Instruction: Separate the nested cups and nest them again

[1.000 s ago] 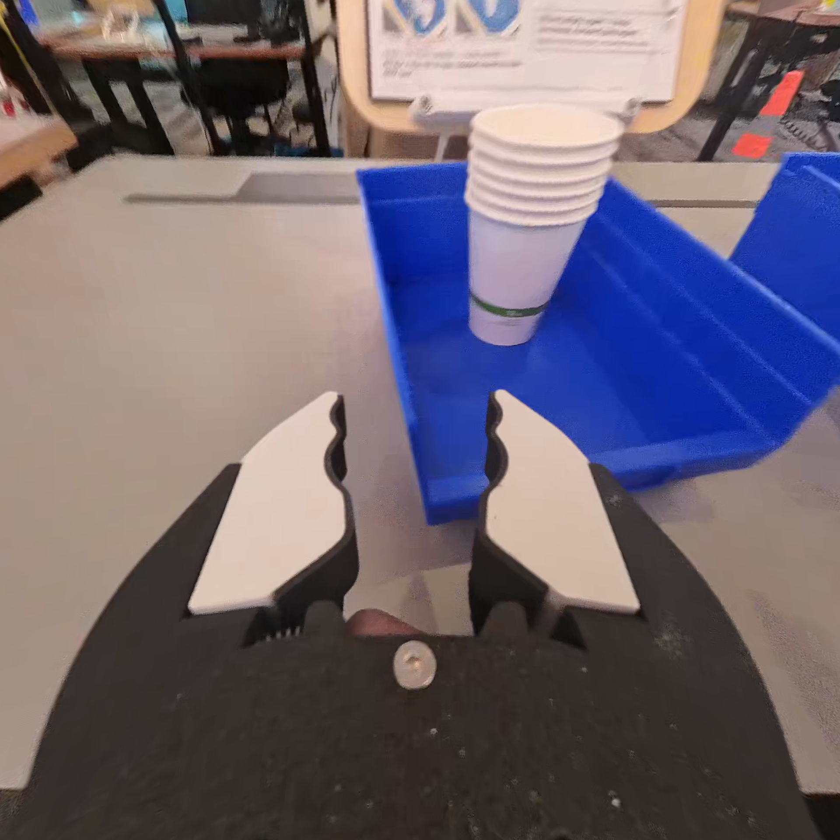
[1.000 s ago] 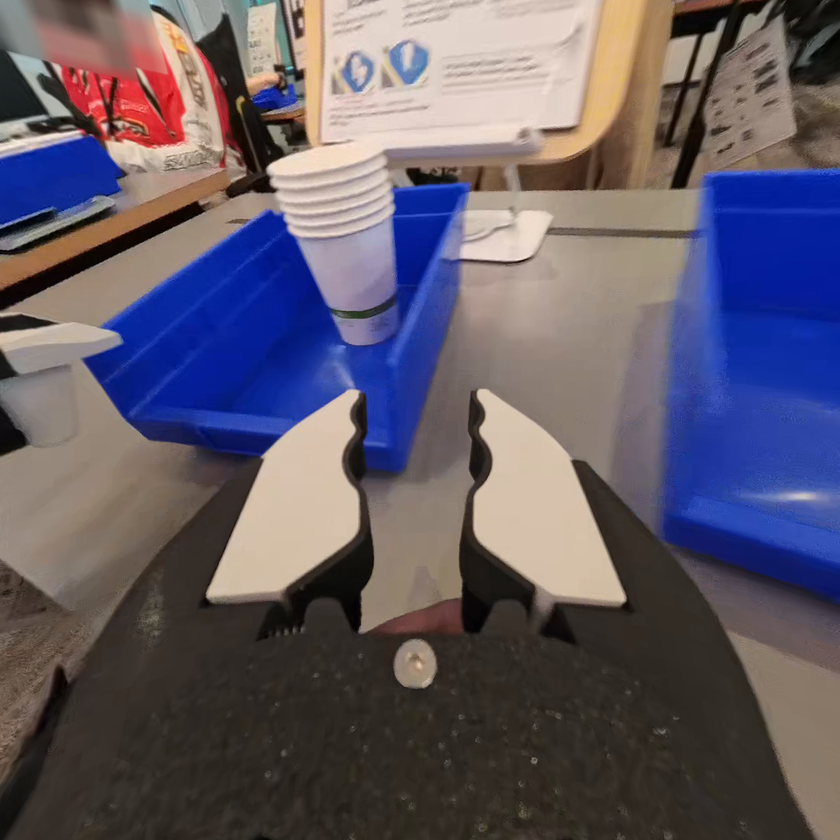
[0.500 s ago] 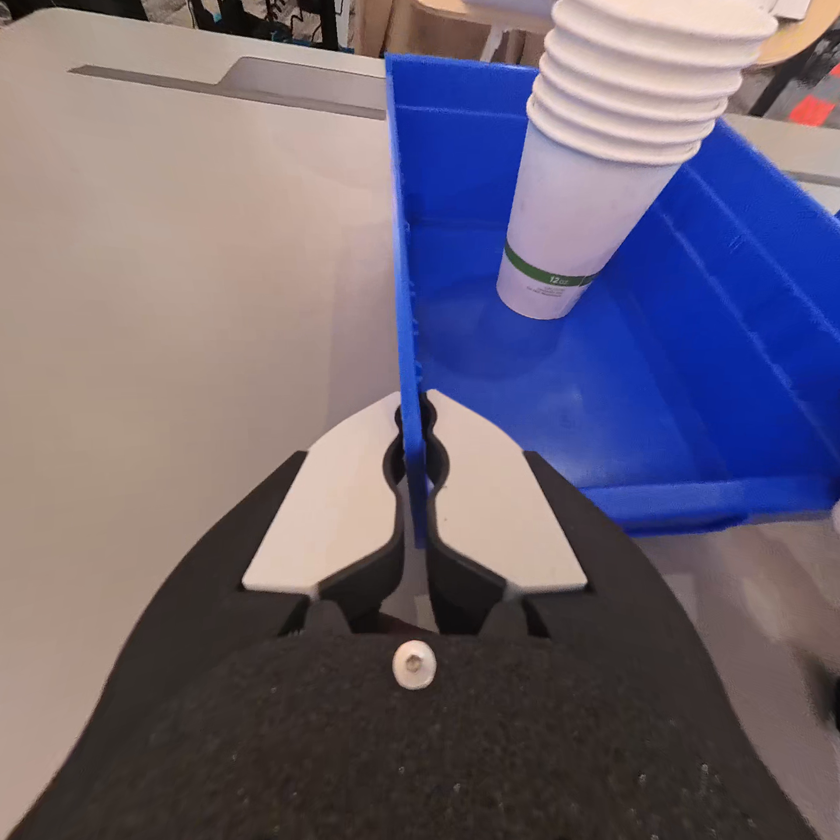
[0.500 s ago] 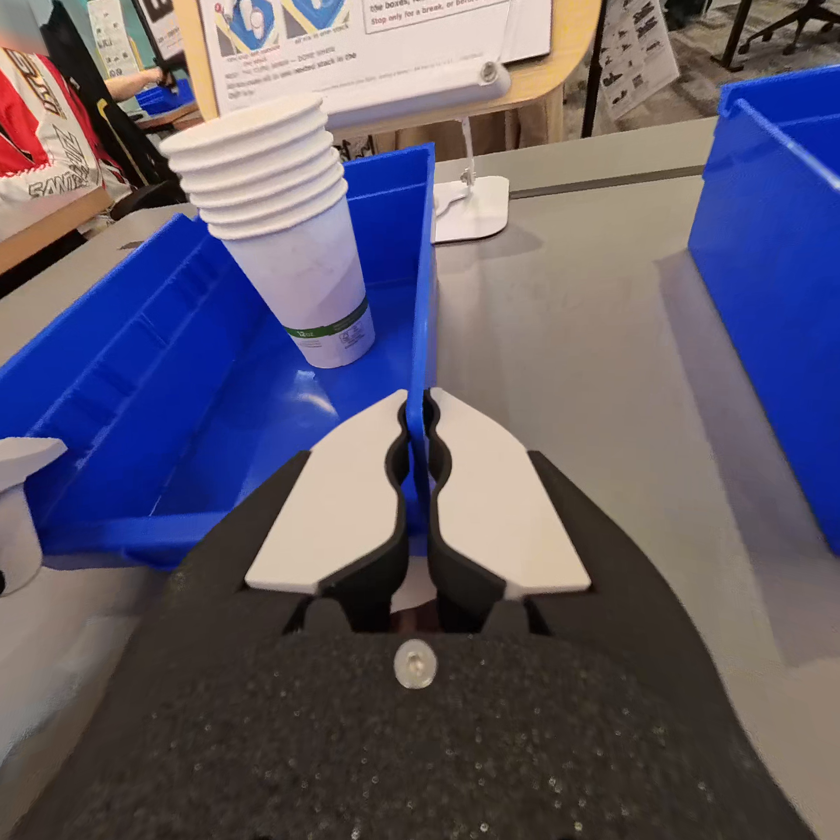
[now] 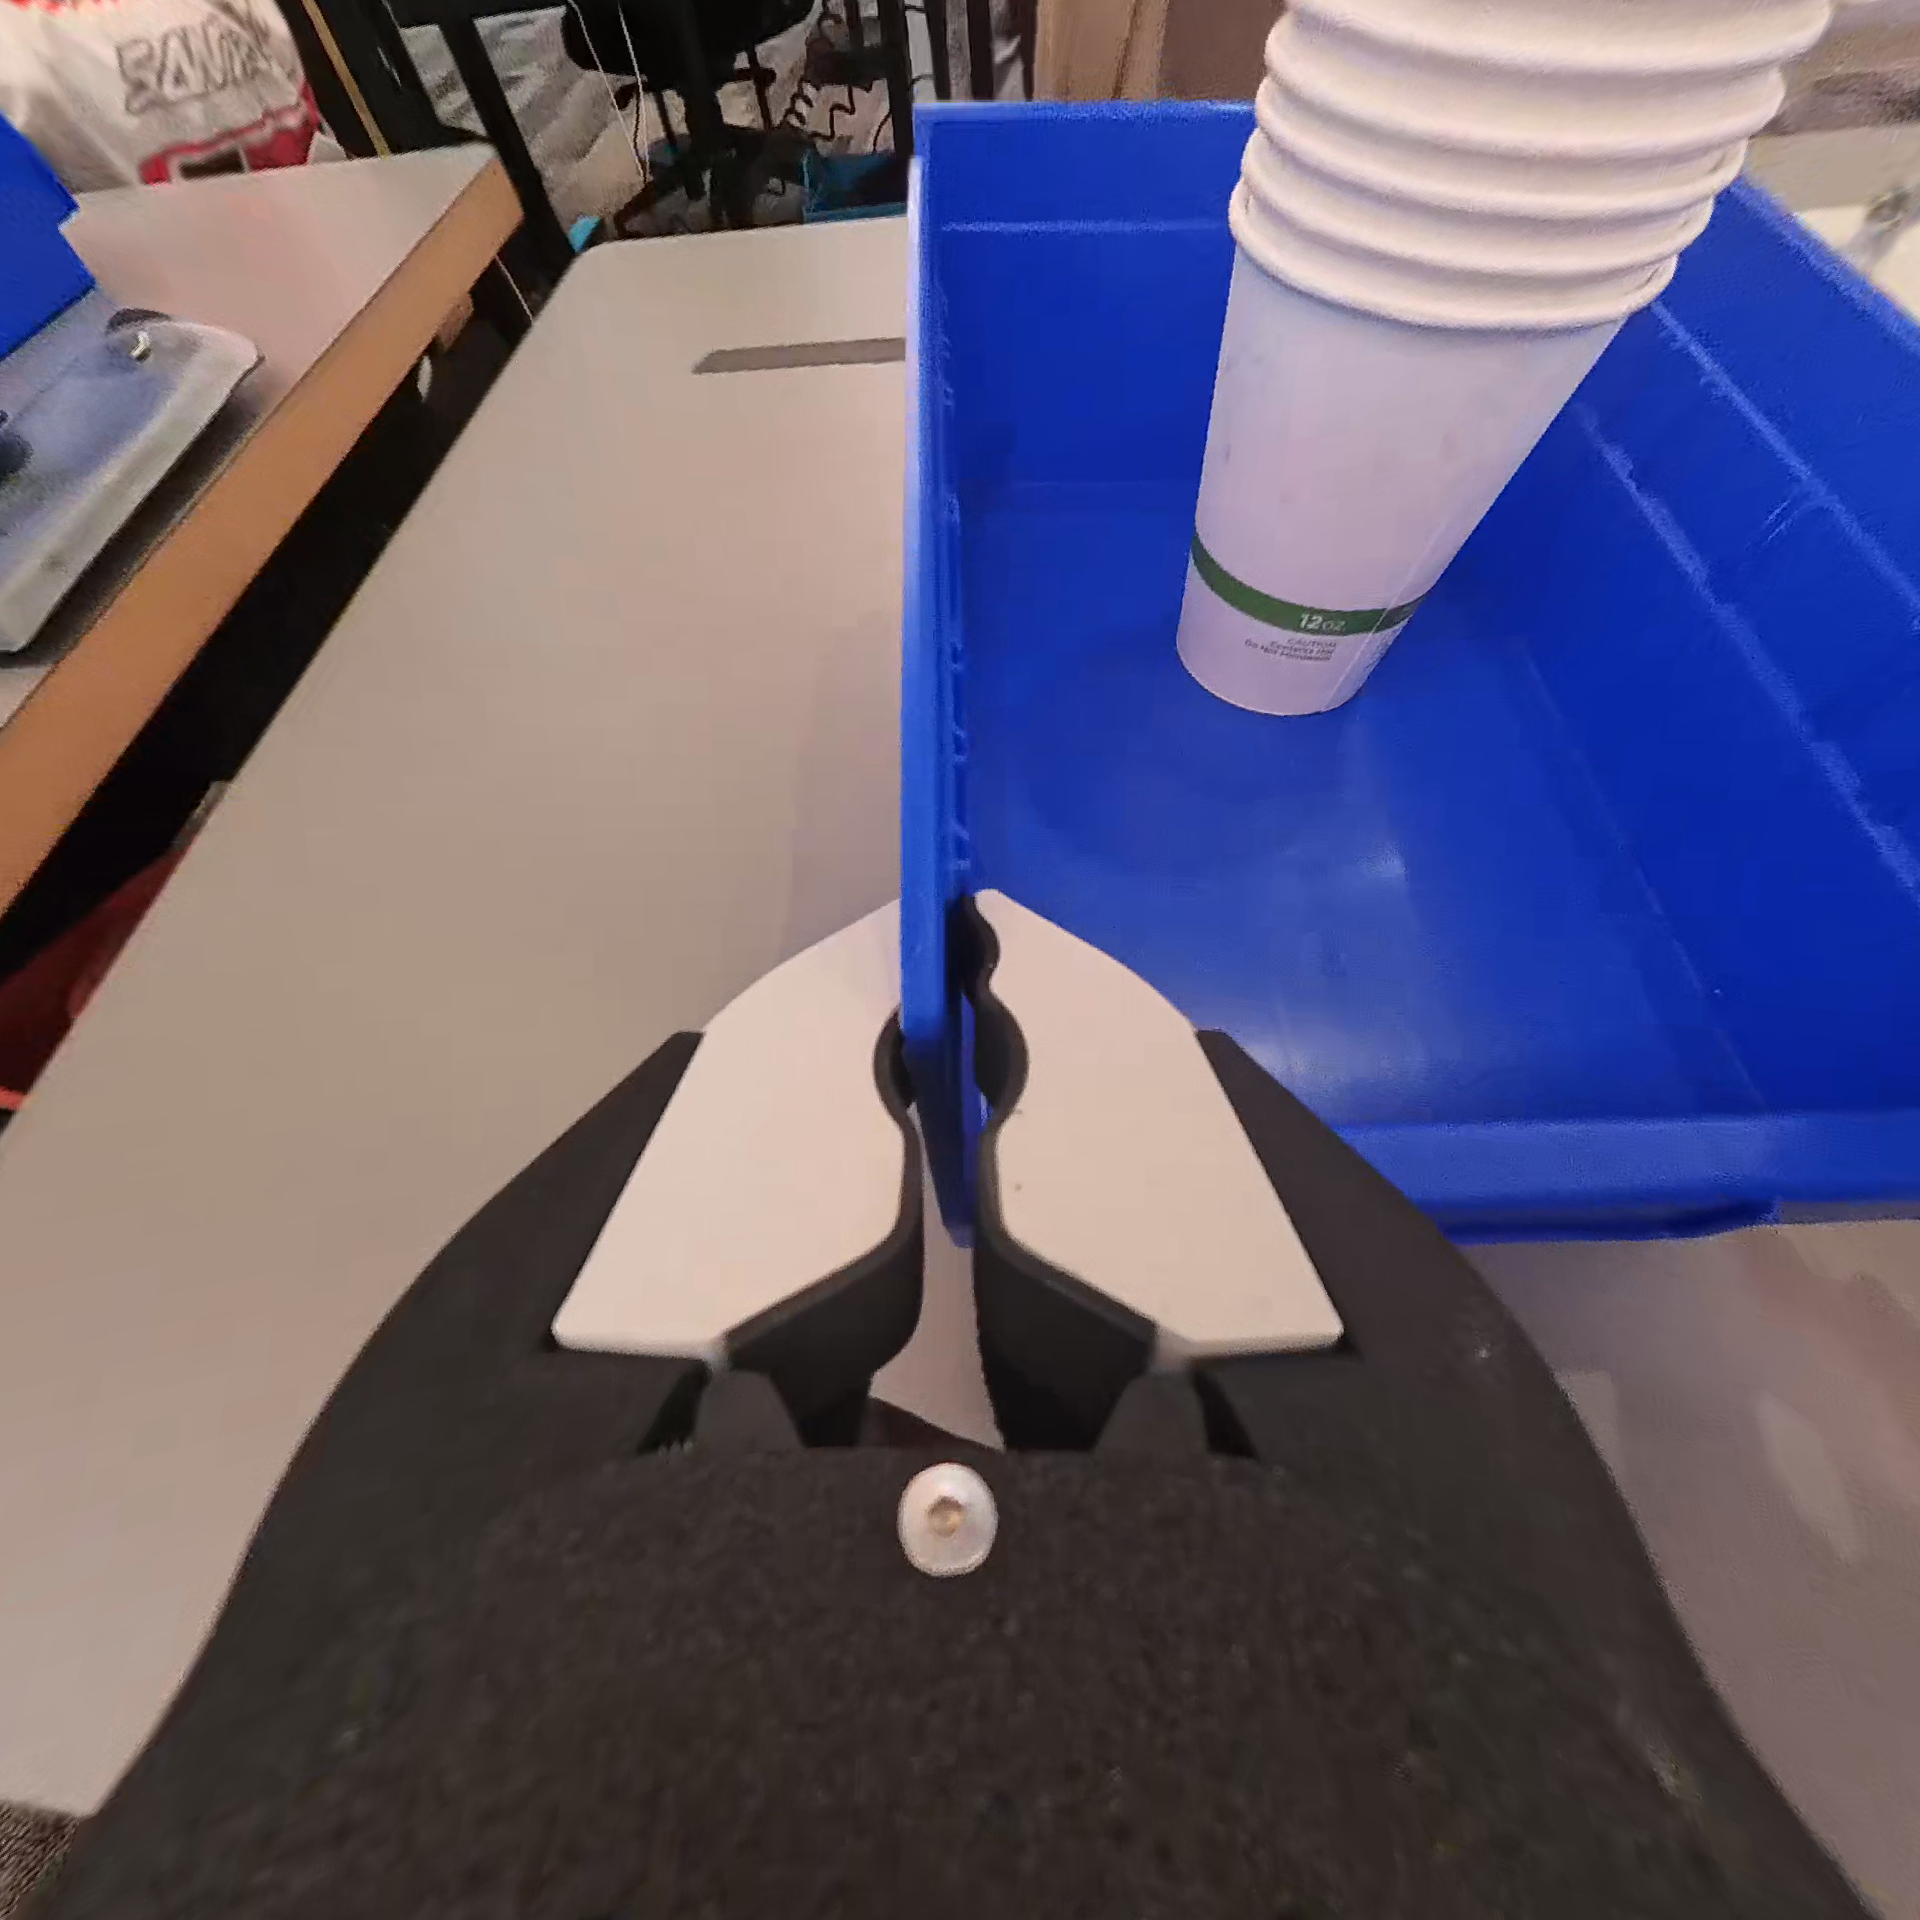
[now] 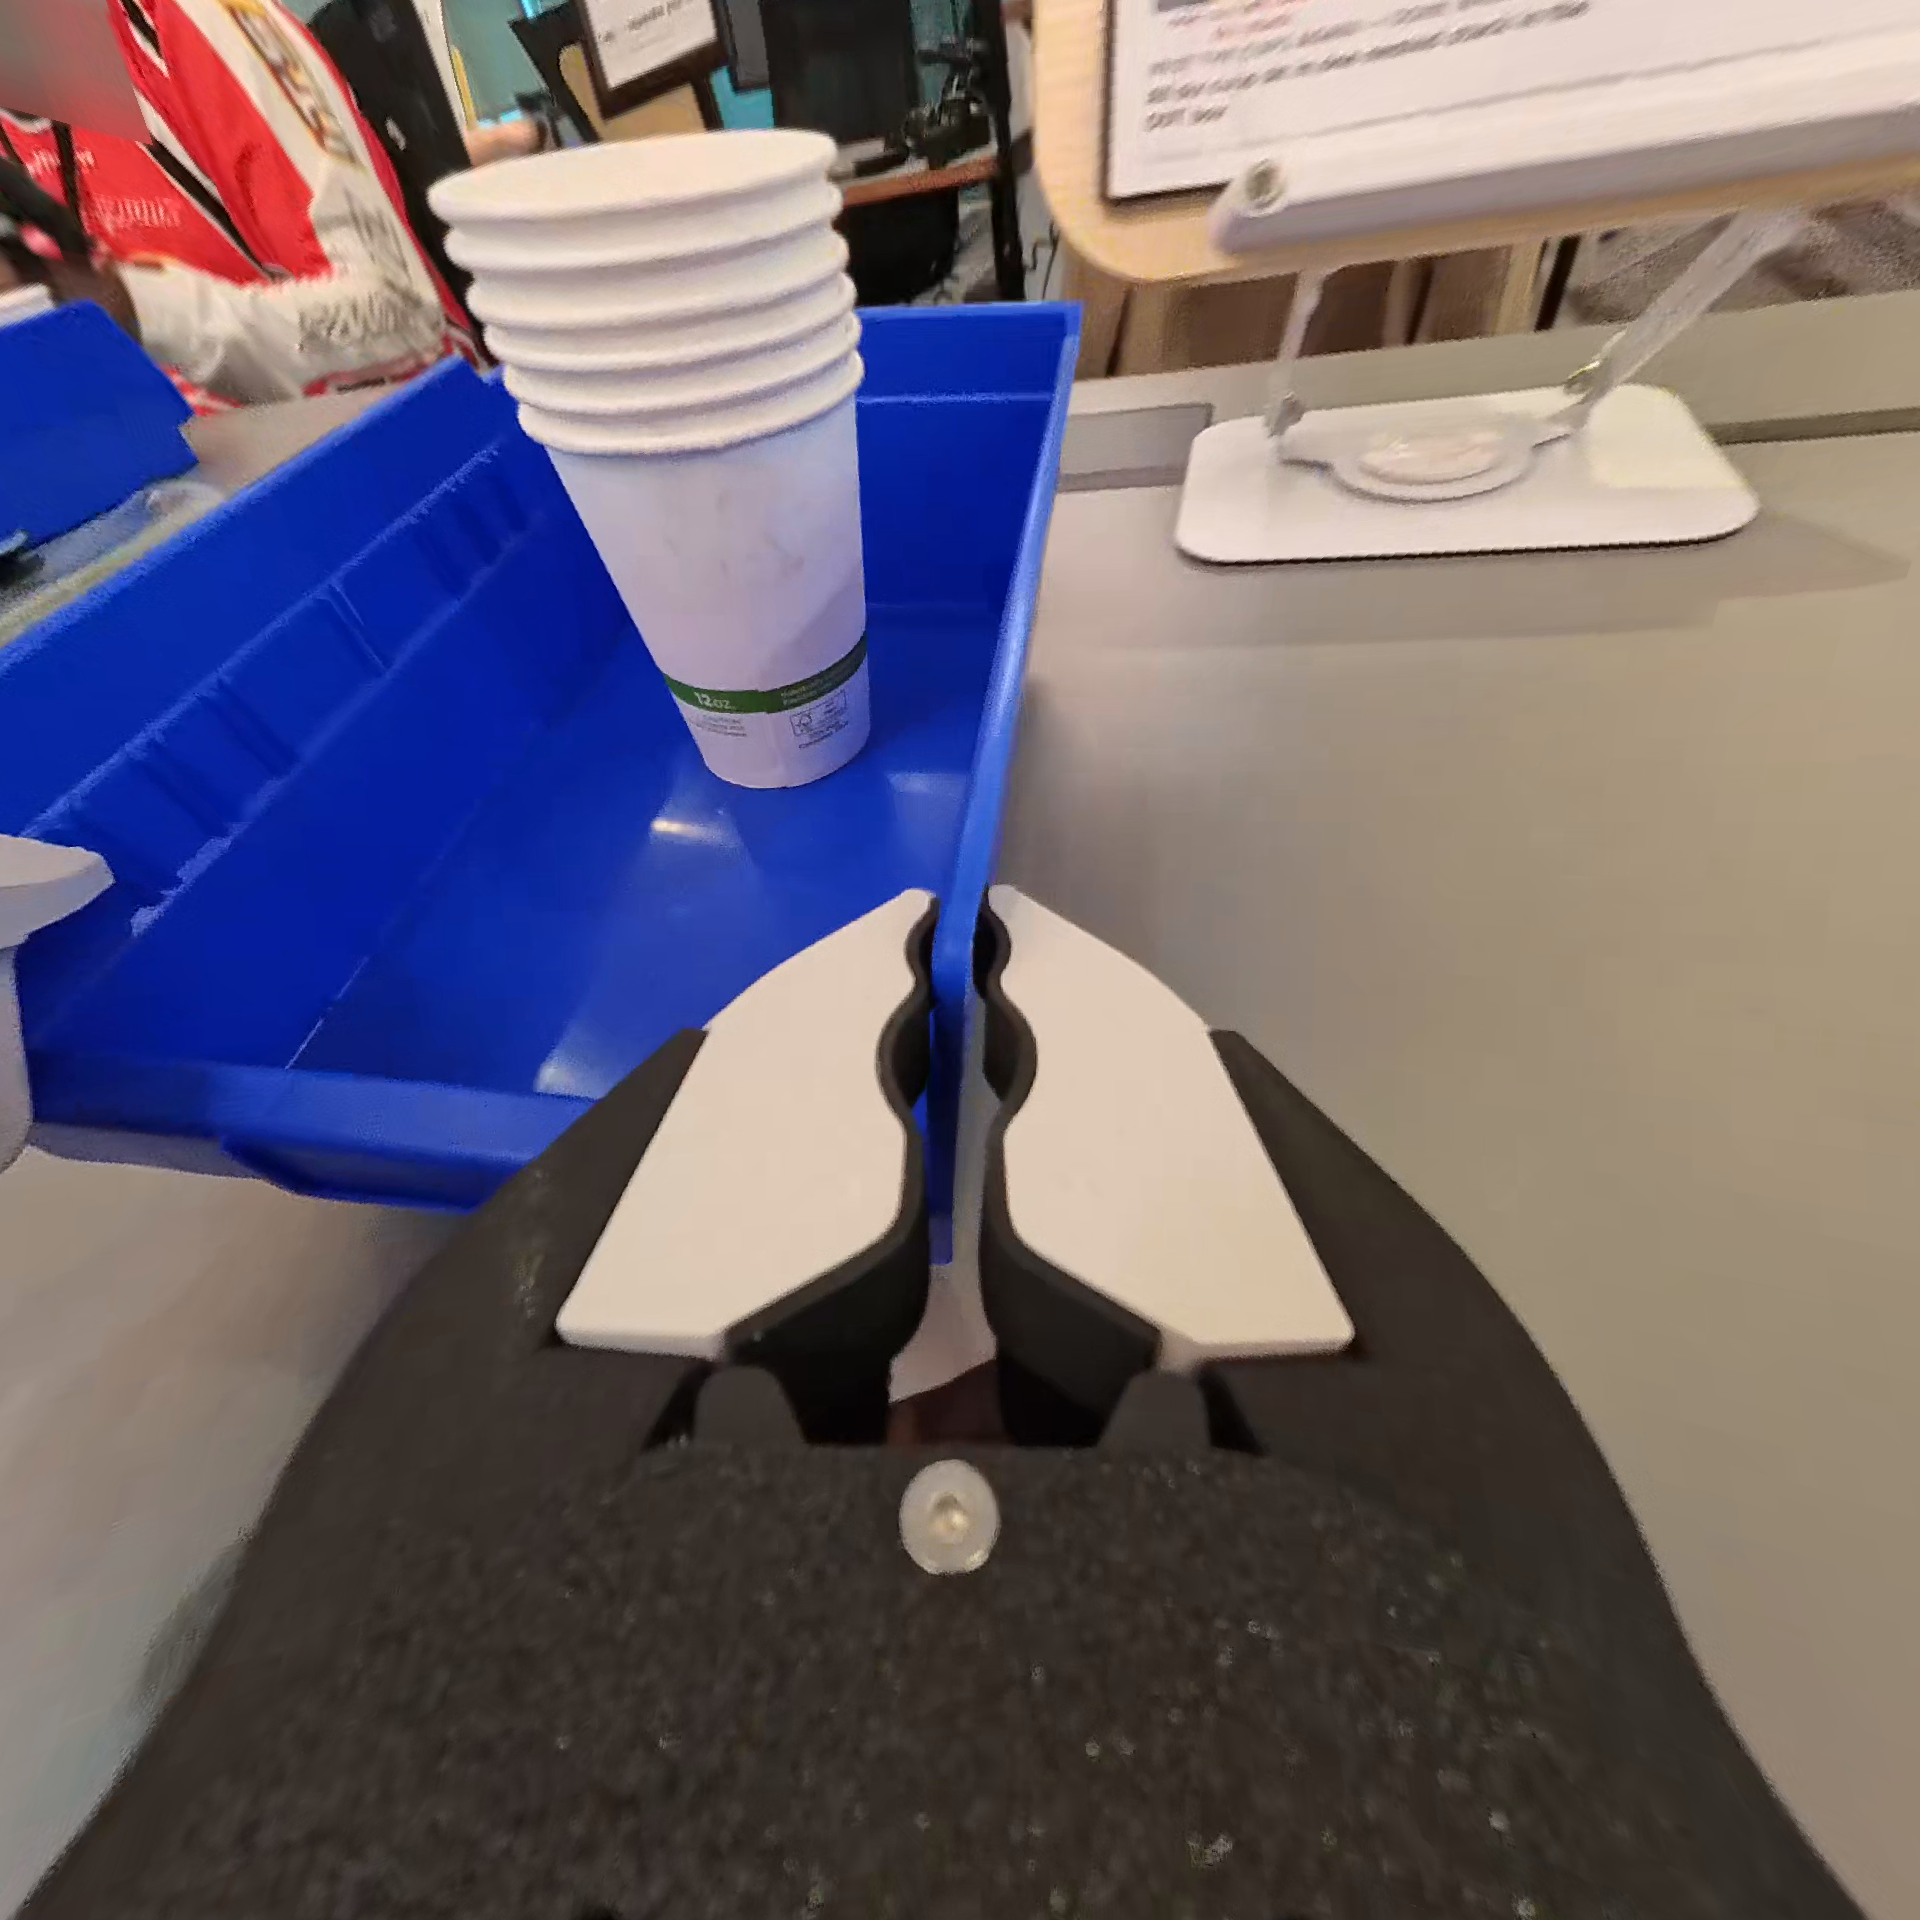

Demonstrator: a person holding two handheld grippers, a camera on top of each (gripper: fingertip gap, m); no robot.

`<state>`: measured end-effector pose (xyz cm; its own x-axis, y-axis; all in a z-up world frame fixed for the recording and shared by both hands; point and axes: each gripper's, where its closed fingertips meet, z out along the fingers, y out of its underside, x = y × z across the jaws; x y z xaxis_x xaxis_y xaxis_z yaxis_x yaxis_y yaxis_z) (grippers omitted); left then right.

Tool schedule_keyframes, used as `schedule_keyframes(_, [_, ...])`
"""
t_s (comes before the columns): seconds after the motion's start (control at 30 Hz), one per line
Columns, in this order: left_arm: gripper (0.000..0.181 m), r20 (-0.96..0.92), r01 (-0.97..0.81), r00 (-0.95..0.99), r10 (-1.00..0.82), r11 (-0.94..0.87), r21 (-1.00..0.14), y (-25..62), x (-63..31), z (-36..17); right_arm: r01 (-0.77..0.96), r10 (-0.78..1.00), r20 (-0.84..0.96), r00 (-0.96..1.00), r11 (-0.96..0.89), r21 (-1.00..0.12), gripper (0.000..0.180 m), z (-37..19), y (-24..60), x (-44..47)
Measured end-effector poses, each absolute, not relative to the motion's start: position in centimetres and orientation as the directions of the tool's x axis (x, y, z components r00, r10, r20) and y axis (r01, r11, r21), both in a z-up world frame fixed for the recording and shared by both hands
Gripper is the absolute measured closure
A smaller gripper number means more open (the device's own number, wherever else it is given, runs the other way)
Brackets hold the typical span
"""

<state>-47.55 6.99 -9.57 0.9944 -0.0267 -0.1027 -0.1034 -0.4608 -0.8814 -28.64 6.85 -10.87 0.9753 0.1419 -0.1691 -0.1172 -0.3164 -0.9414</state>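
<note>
In the left wrist view, the left gripper [image 5: 940, 935] is seen clamped on the left side wall of a blue bin [image 5: 1621, 790], near the bin's front corner; one finger lies outside the wall and the other inside, both pressed against the plastic. A stack of nested white paper cups [image 5: 1382, 416] is stood upright on the bin floor toward the far end, a green band being carried near the base of the outermost cup. The bin is set on a grey table [image 5: 520, 779]. A second table with a wooden edge [image 5: 239, 343] is seen beyond, to the left.

In the right wrist view, the right gripper [image 6: 958, 925] is seen closed on the right side wall of the same blue bin [image 6: 343, 831], again near the front corner, the wall being pinched between its fingers. The cup stack [image 6: 717, 499] is stood inside the bin close to that wall, near the far end. A fingertip of the other gripper [image 6: 42, 883] is glimpsed at the left edge. A white stand base [image 6: 1455, 478] is placed on the grey table [image 6: 1455, 935] to the right, with a tilted sign board [image 6: 1507, 104] held above it. A person in a red and white top [image 6: 239, 187] is partly seen in the background.
</note>
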Motion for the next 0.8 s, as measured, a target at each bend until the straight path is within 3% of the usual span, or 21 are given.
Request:
schedule_keyframes(0.23, [0.177,-0.044,-0.064,0.998,-0.052,-0.48,-0.875,9.0,-51.3,-12.8,-0.048,0.154,-0.106,0.982,-0.336,-0.94,0.175,-12.0,8.7,-32.1])
schedule_keyframes(0.5, [0.177,-0.022,-0.052,0.997,-0.068,-0.475,-0.879,9.8,-52.0,-12.8,-0.046,0.217,-0.125,0.968,-0.335,-0.941,0.171,-12.1,8.9,-32.9])
schedule_keyframes(0.6, [0.168,-0.048,-0.071,0.997,-0.061,-0.466,-0.882,9.8,-52.4,-12.7,-0.013,0.289,-0.118,0.95,-0.341,-0.94,0.158,-12.0,8.2,-33.2])
schedule_keyframes(0.63, [0.154,-0.079,-0.081,0.997,-0.023,-0.468,-0.88,9.6,-53.1,-12.5,-0.01,0.304,-0.114,0.946,-0.324,-0.946,0.15,-11.5,7.7,-32.8])
schedule_keyframes(0.7, [0.143,-0.109,-0.076,0.993,0.052,-0.434,-0.898,8.3,-54.1,-10.7,0.042,0.37,-0.064,0.927,-0.273,-0.961,0.143,-10.5,6.0,-31.7])
schedule_keyframes(0.8, [0.15,-0.062,-0.022,0.989,0.136,-0.281,-0.959,4.7,-53.9,-6.4,0.11,0.492,-0.01,0.87,-0.214,-0.971,0.14,-9.1,2.5,-28.5])
